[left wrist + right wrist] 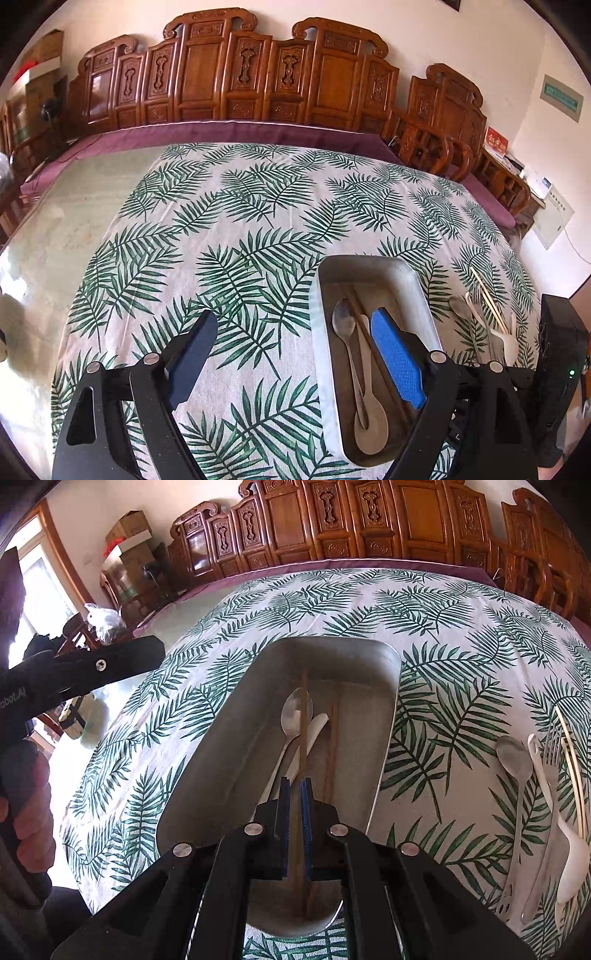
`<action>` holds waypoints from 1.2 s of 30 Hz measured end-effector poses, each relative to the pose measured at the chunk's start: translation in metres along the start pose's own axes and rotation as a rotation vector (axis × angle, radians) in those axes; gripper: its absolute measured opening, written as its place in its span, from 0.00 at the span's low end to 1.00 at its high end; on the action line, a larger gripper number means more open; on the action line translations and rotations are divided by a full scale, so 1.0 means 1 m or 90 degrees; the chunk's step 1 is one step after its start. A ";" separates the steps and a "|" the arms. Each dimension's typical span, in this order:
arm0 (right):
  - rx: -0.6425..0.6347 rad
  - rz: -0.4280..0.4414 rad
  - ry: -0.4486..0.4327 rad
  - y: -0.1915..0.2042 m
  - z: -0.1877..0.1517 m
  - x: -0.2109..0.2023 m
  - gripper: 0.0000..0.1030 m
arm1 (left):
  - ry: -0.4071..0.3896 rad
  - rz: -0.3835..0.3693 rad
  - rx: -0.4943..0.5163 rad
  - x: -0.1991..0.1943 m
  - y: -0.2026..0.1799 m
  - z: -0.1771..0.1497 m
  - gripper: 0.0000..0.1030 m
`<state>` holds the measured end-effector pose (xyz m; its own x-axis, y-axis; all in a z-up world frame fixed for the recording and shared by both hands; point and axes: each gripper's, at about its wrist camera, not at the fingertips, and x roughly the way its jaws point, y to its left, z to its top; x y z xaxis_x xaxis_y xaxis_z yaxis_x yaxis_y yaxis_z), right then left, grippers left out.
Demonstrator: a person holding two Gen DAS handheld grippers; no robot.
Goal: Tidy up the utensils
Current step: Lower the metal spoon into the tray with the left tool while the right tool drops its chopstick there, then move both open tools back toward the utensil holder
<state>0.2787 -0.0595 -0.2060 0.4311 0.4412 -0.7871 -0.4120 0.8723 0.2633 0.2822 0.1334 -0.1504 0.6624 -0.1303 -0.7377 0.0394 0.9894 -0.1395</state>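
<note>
- While the right tongs (294,794) are pressed together on a chopstick (304,723) held over the metal tray (221,738), the step in hand is judged to be the laying of that stick inside the tray.
- The stick should be lowered until it lies lengthwise along the tray floor, beside the other chopstick (331,746), before the grip is eased; a release from height risks a bounce over the rim.
- A metal spoon (295,716) and a white spoon (314,731) already lie in the tray, under the held stick, so a slight shift toward the bare floor is advised.
- The left tongs (295,350) are spread wide and hold nothing; one blue pad (397,358) hangs over the tray near its right wall and could be met by the stick.
- More utensils wait on the desk (443,627) to the right of the tray: a spoon (513,753), a fork (553,746), a white slotted utensil (535,753), a white ladle-like spoon (572,856) and pale chopsticks (570,753), closely bunched.
- Open cloth is seen beyond and left of the tray; the desk's right edge lies near the bunch, so reaches there should be kept short.
</note>
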 end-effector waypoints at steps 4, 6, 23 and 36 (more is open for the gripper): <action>-0.021 0.000 -0.036 -0.005 -0.003 -0.028 0.08 | 0.002 -0.006 0.000 0.000 -0.004 -0.001 0.79; -0.020 -0.001 -0.053 -0.013 -0.005 -0.045 0.08 | 0.001 -0.016 0.004 -0.001 -0.010 -0.002 0.79; -0.001 -0.137 -0.072 -0.134 -0.044 -0.142 0.19 | -0.005 -0.097 0.115 -0.012 -0.117 -0.031 0.79; 0.042 -0.161 0.025 -0.168 -0.044 -0.073 0.22 | 0.008 -0.118 0.139 -0.005 -0.153 -0.051 0.79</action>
<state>0.2810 -0.2477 -0.2175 0.4820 0.2000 -0.8530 -0.2407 0.9664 0.0905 0.2342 -0.0203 -0.1591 0.6199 -0.3090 -0.7213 0.3200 0.9388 -0.1272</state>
